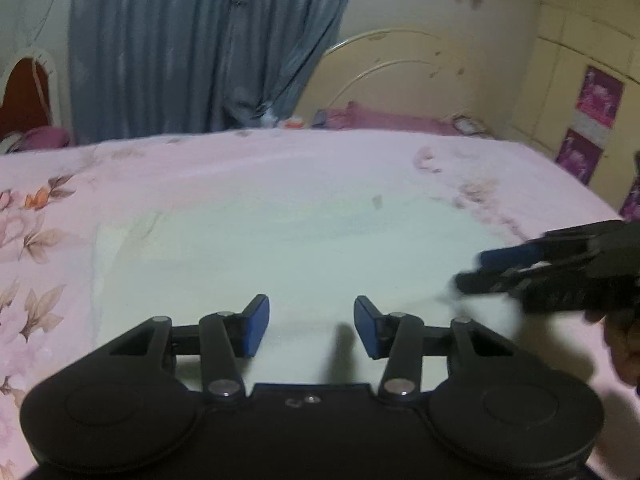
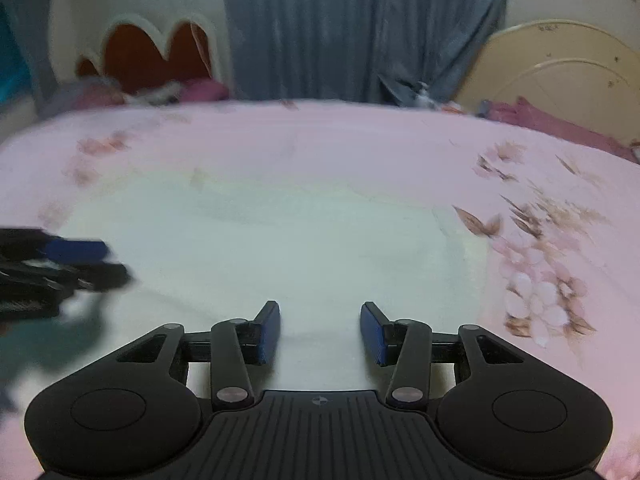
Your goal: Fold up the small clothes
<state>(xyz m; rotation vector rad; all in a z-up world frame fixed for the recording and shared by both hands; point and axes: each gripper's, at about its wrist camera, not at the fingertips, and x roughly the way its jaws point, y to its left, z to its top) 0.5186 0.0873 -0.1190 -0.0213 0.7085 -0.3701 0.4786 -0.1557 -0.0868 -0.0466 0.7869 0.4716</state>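
A pale white garment (image 1: 280, 248) lies spread flat on the pink floral bedsheet (image 1: 48, 216). The left hand-held gripper (image 1: 312, 326) and the right hand-held gripper (image 2: 320, 330) hover over its near edge, jaws spread, nothing between them.

black left tool (image 1: 312, 322), blue pads (image 1: 256, 326).

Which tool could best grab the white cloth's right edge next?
Probably the right tool: open and empty, it hovers over the white cloth nearer that edge; the left tool sits farther left.
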